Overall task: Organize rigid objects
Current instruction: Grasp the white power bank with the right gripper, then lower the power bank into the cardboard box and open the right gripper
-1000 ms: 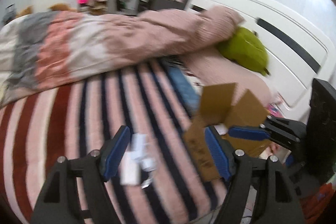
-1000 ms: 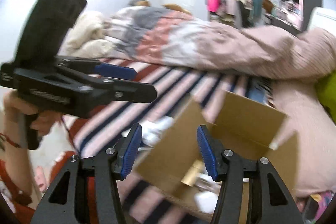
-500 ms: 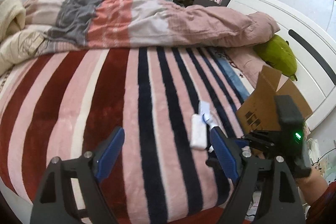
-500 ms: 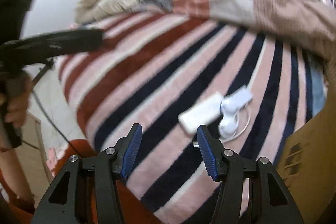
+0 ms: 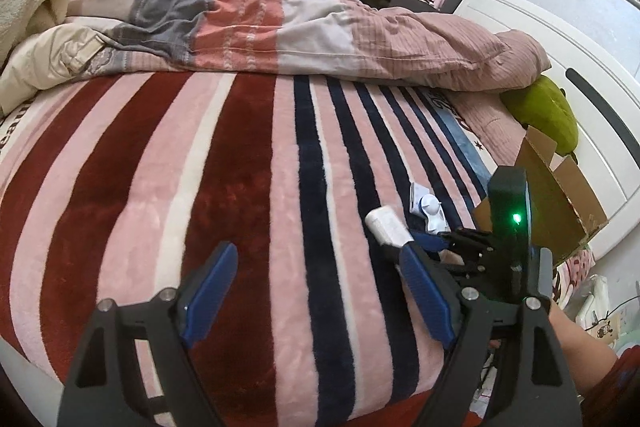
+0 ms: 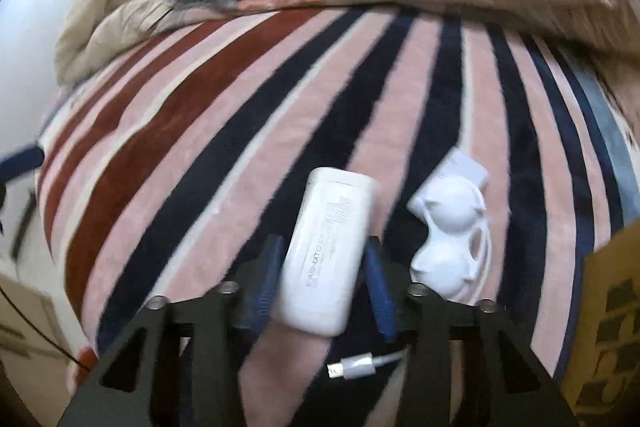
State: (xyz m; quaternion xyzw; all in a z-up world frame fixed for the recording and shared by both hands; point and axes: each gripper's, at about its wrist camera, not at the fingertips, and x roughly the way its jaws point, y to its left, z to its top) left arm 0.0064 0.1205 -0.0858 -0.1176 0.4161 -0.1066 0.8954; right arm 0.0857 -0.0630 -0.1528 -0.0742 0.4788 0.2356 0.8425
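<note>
Risk, my read: power bank [image 6: 330, 251] is smooth & rigid on soft striped blanket [image 6: 224, 131]; an off-centre pinch could squirt it out or push it into the plush. Cable [image 6: 354, 367] at 6 o'clock of it may snag.

R gripper [image 6: 320, 275]: jaws straddle the bank, narrow, close to its sides; blur hides actual contact. White charger [image 6: 452, 239] sits at 3 o'clock, cardboard box [image 6: 608, 315] beyond.

L gripper [image 5: 316, 299]: wide, holds nothing, over blanket.

Cardboard box [image 6: 608, 327] cut off at right edge, power bank [image 6: 328, 251] print blurred
</note>
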